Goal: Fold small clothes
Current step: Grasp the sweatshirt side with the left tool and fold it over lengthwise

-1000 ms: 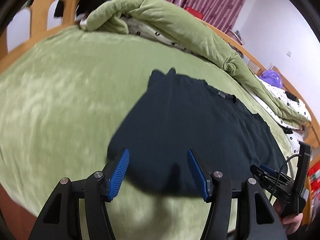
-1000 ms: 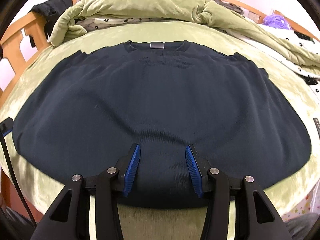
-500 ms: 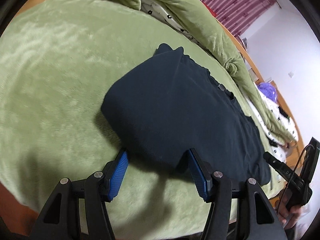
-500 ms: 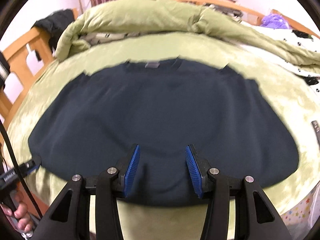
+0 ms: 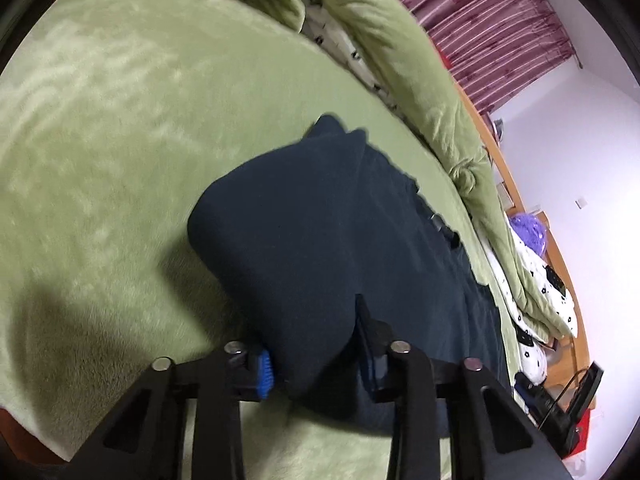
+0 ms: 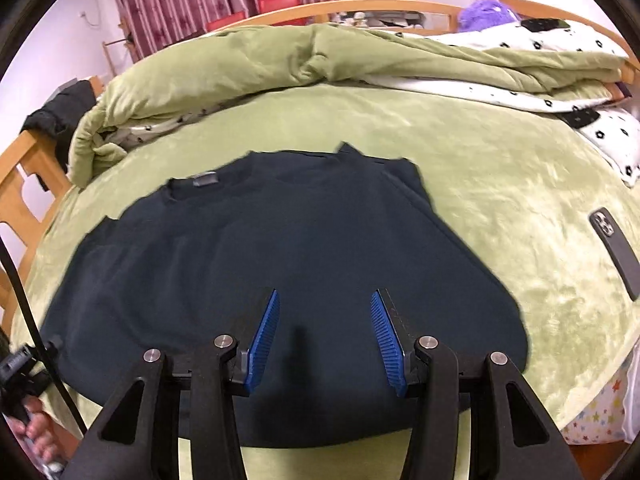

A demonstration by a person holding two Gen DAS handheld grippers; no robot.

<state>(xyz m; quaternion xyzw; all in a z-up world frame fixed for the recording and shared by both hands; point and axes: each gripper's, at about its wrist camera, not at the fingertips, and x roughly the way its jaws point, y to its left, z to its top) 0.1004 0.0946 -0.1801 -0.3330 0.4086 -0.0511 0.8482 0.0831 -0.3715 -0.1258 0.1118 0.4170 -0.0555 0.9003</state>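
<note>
A dark navy sweater [image 6: 256, 264] lies flat on the green bed cover [image 6: 500, 184], collar away from me. In the left wrist view the sweater [image 5: 320, 224] has its near corner lying between the fingers of my left gripper [image 5: 316, 344]. The jaws stand wide apart, the cloth covers most of the blue pads, and they do not pinch it. My right gripper [image 6: 324, 320] is open and empty above the sweater's near hem.
A rolled green quilt [image 6: 280, 56] with a white patterned lining lies along the far side of the bed. A dark phone [image 6: 614, 248] rests on the cover at the right. A wooden bed frame [image 6: 24, 184] stands at the left.
My left gripper has moved forward onto the sweater's near corner, so the cloth now sits between its fingers. My right gripper has pulled back and its jaws have spread wider.
</note>
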